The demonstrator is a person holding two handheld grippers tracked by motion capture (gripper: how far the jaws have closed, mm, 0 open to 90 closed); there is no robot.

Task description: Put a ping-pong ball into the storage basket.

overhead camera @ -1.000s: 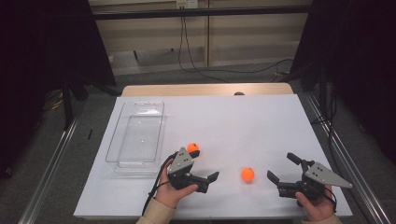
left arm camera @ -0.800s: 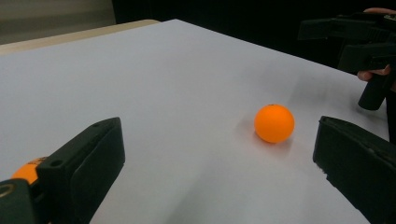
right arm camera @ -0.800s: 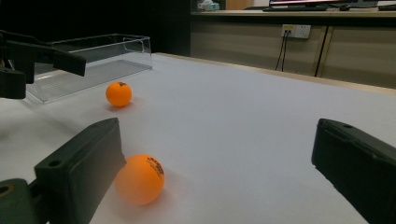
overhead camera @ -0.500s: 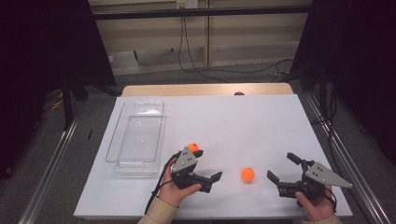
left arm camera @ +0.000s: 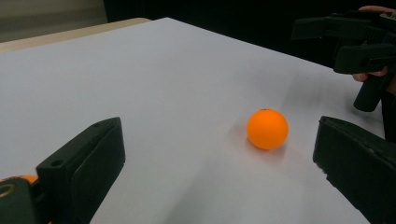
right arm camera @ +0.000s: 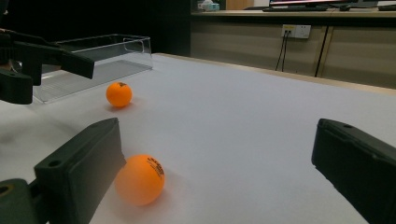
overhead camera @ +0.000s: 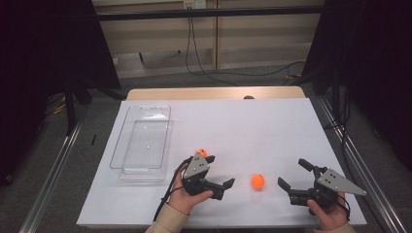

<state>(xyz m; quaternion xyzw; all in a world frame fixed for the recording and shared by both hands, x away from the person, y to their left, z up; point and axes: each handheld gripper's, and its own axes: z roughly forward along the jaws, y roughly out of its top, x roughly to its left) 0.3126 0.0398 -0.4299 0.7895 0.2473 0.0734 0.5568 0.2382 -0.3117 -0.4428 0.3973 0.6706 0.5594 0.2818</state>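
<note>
Between the two wide-open, empty grippers, left gripper (overhead camera: 221, 183) should straddle the near orange ball (overhead camera: 258, 181) squarely before closing, right gripper (overhead camera: 294, 180) staying clear

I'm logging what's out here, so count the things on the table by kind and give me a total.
Orange balls: 2, near ball and far ball
Clear bins: 1, clear bin
Total: 3

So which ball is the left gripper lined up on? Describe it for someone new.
Start at the white table, near edge. The orange ball lies in the open between the left gripper and right gripper. The other orange ball sits farther back, beside the clear tray.
</note>
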